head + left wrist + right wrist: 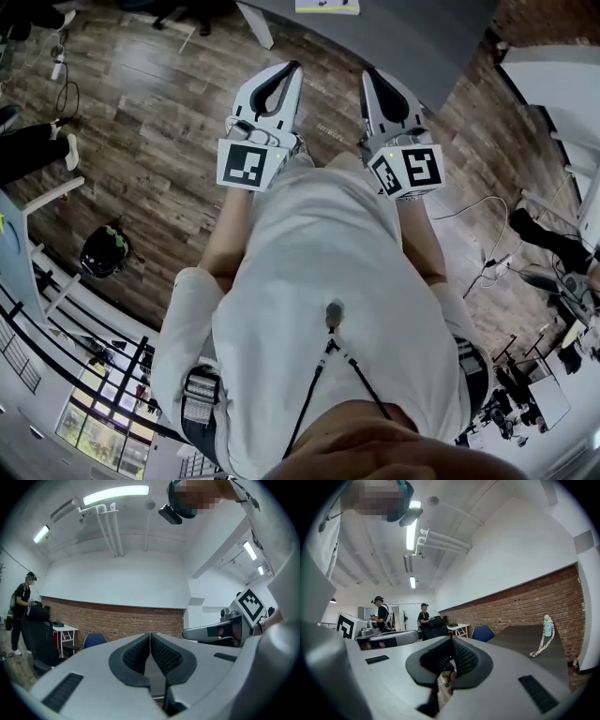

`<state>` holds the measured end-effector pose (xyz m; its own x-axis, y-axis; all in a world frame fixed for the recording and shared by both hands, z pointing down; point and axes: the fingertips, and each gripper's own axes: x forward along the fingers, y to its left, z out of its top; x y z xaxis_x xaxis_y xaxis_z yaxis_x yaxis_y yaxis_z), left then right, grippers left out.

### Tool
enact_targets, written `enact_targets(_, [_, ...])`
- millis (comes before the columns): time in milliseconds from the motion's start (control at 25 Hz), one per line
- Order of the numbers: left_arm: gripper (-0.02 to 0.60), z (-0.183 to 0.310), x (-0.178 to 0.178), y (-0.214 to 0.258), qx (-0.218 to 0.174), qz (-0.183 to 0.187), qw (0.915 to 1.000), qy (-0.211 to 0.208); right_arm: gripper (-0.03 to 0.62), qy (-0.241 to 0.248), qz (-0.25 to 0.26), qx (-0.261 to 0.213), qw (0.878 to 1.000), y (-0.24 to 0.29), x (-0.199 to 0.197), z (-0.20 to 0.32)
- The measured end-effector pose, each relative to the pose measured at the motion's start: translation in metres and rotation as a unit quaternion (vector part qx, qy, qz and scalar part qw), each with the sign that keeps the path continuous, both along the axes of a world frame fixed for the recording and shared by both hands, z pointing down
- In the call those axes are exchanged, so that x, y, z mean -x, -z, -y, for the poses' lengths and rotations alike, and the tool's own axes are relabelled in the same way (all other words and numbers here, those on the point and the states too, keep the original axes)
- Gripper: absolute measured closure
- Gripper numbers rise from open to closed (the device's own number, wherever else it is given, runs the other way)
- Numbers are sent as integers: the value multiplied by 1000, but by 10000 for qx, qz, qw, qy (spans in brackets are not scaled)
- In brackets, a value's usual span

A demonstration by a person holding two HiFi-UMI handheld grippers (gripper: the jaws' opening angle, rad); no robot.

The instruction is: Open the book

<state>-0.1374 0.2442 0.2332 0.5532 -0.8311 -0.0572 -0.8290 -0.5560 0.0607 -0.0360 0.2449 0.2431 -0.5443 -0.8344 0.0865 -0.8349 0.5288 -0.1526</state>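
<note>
Left tongs [289,69] pressed together, nothing between them. Right tongs [369,75] likewise together and empty; both apart from the counter [412,42].

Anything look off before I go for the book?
Nothing stands out. The book lies on the table, partly out of frame; the left hand-held gripper and right hand-held gripper are shut and empty.

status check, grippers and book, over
Left gripper shut, empty. Right gripper shut, empty. Book on grey table ahead, untouched. Nothing in the way.
</note>
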Motion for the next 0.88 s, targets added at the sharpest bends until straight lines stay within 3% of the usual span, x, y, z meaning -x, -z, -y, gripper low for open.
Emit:
enact_targets(80, [555,4,8,-5,86,156,9998,-48,557,-15,-4,5,10000,1,8,5])
enact_targets(400, [555,27,13,4,-37,-224,9997,-97,557,-107,-77,54,9999,0,14,26])
enact_targets(720, [555,46,21,-18,249,136,9995,-138,557,-12,-129,131,9998,-7,24,49])
enact_targets(880, [555,69,14,-14,131,-102,9998,-93,557,17,-121,193,9997,-13,18,71])
